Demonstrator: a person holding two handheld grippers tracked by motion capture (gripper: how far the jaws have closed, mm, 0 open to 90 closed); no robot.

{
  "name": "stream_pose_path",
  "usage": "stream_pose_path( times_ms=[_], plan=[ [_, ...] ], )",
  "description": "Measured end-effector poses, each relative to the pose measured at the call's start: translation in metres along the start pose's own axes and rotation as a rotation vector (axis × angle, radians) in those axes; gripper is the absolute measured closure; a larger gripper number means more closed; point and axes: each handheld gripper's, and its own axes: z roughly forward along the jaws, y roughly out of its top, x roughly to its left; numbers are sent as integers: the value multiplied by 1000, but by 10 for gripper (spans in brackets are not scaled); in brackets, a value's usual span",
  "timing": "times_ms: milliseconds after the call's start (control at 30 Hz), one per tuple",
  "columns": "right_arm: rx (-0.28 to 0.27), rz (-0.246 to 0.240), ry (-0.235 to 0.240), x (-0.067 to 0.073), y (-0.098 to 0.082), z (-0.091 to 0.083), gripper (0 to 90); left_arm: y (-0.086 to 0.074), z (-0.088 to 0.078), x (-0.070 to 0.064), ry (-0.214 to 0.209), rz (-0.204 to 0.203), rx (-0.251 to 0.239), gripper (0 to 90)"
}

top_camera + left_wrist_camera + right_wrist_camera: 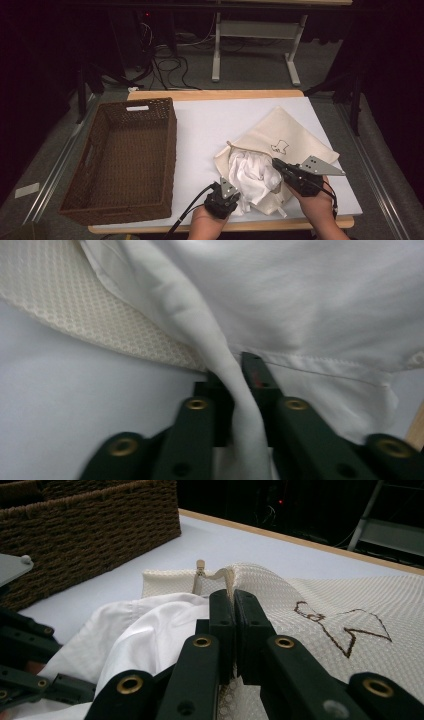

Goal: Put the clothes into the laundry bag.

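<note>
A cream mesh bag (292,132) with a dark stitched emblem lies on the white table (210,120). A crumpled white cloth (252,175) spills out of its mouth toward the front edge. My left gripper (231,192) is at the cloth's near left corner. In the left gripper view it (232,372) is shut on a twisted fold of the white cloth (300,290), with the bag's mesh (100,315) behind it. My right gripper (276,164) comes in from the right. In the right gripper view it (232,597) is shut on the upper lip of the bag (325,610), holding it above the cloth (150,630).
A large brown wicker basket (140,102) stands on the table's left side, its wall (90,525) close behind the bag. A drawstring end (200,565) pokes up at the bag's mouth. Beyond the table's far wooden edge are cables and a white desk frame (217,50).
</note>
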Motion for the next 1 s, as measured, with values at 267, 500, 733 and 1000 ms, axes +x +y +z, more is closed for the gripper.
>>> stream_pose_path(
  times_ms=[267,500,733,1000],
  plan=[
    [4,-3,-3,1,0,0,886,18,-47,8,-21,-66,-261,890],
    [6,-4,1,3,0,2,886,45,-58,19,-2,-111,-403,890],
    [17,-4,7,5,-2,6,886,70,-18,-1,-10,-41,-381,887],
    [4,7,10,3,-2,3,886,80,55,-4,20,-9,-220,852]
  ],
)
